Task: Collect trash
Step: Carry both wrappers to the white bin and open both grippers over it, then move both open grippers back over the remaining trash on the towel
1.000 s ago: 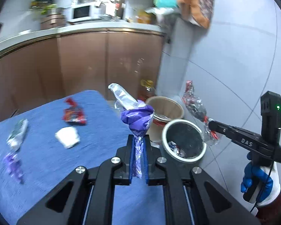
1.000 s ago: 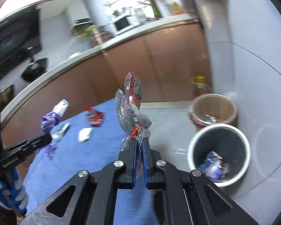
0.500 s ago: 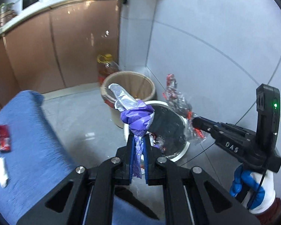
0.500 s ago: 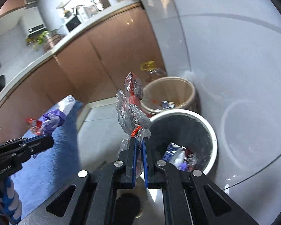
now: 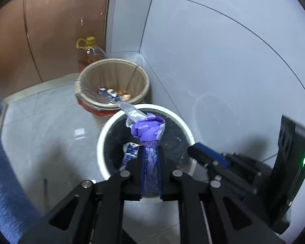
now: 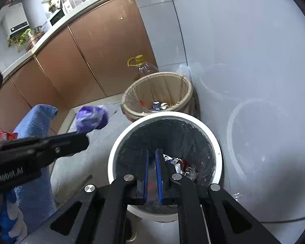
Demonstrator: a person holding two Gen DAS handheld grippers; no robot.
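My left gripper (image 5: 150, 154) hangs over the white-rimmed bin (image 5: 101, 142) with black liner. Its jaws are opening, and a crumpled purple wrapper (image 5: 148, 128) with a clear plastic tail still stands upright between the pads. The right wrist view shows that left gripper (image 6: 85, 140) and the purple wrapper (image 6: 91, 120) left of the bin (image 6: 111, 158). My right gripper (image 6: 151, 160) points down into the bin, its blue pads nearly together and nothing sticking up from them. A clear-and-red wrapper (image 6: 181, 164) lies on the trash inside. The right gripper (image 5: 195, 151) reaches in from the right.
A beige-lined bin (image 5: 111, 75) holding scraps stands just behind the white one, with a yellow-capped oil bottle (image 5: 89, 52) behind it. Grey tiled wall closes the right side, brown cabinets (image 6: 87, 57) the back. The blue cloth (image 5: 2, 162) lies left. A gloved hand (image 6: 6, 223) holds the left gripper.
Both grippers swung from above the blue cloth to the white bin and sank toward it. The clear-and-red wrapper no longer stands in the right gripper. The left pads have parted slightly.
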